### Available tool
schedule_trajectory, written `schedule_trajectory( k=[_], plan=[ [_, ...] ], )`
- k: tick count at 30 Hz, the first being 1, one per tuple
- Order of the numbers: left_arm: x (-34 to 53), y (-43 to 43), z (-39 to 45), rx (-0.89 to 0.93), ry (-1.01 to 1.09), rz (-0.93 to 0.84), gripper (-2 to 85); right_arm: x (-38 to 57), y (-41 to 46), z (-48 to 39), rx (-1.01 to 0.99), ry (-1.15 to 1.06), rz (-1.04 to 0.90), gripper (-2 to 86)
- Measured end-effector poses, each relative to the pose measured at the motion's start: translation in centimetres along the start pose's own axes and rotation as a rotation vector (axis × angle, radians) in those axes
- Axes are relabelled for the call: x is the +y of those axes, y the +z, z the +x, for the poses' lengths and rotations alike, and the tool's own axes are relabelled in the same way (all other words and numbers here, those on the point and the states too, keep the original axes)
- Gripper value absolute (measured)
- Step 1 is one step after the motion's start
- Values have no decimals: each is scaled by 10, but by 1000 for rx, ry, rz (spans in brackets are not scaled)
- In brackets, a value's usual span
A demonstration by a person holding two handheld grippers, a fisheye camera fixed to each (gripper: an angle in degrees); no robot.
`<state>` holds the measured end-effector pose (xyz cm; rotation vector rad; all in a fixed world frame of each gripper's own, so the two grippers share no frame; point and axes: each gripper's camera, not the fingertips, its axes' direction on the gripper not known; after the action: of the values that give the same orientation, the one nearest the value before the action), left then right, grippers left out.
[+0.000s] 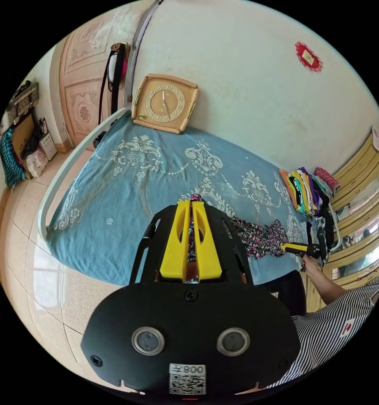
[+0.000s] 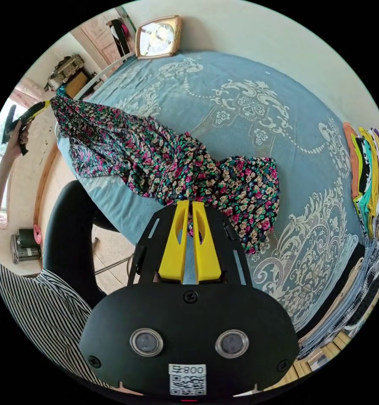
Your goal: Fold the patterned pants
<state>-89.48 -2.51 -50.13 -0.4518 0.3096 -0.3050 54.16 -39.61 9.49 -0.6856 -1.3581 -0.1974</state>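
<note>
The patterned pants [image 2: 164,160], dark with pink and green flowers, lie stretched and bunched across the near edge of the blue bedspread [image 2: 248,97]. My right gripper [image 2: 188,204] is shut on the fabric near the bunched middle. At the upper left of the right gripper view, my left gripper [image 2: 41,106] holds the far end of the pants lifted off the bed. In the left gripper view, my left gripper [image 1: 191,202] is shut on a strip of the pants [image 1: 259,238], which trail to the right toward my right gripper [image 1: 293,249].
A stack of folded colourful clothes [image 2: 369,168] sits at the bed's right side, also seen as the folded stack [image 1: 307,190]. A square clock [image 1: 164,103] leans against the wall at the far end. A person in a striped top [image 1: 333,329] stands at the bed edge. Tiled floor [image 1: 29,236] surrounds the bed.
</note>
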Motion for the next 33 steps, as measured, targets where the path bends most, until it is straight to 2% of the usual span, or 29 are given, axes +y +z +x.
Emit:
schedule_trajectory(
  k=[6,9,21,26,28,31,33],
  plan=[
    [-37,-37,-26,-36,-20,139,5,43,-129,76,-343,139,287,10],
    [-50,-49,-36,-12,-43,200,5,74,-179,118,-449,225,435,9],
    [-39,-125,-55,53,31,417,6,190,-287,189,-533,340,761,7],
    [-56,-131,-70,-32,29,409,8,212,-319,216,-417,412,794,9],
    [-76,-109,-82,-67,3,340,10,210,-324,234,-401,454,800,11],
    [-103,-49,-106,-172,-66,181,15,182,-311,281,-389,514,693,17],
    [-108,-2,-129,-82,-152,72,22,147,-273,325,-376,572,496,27]
  ],
)
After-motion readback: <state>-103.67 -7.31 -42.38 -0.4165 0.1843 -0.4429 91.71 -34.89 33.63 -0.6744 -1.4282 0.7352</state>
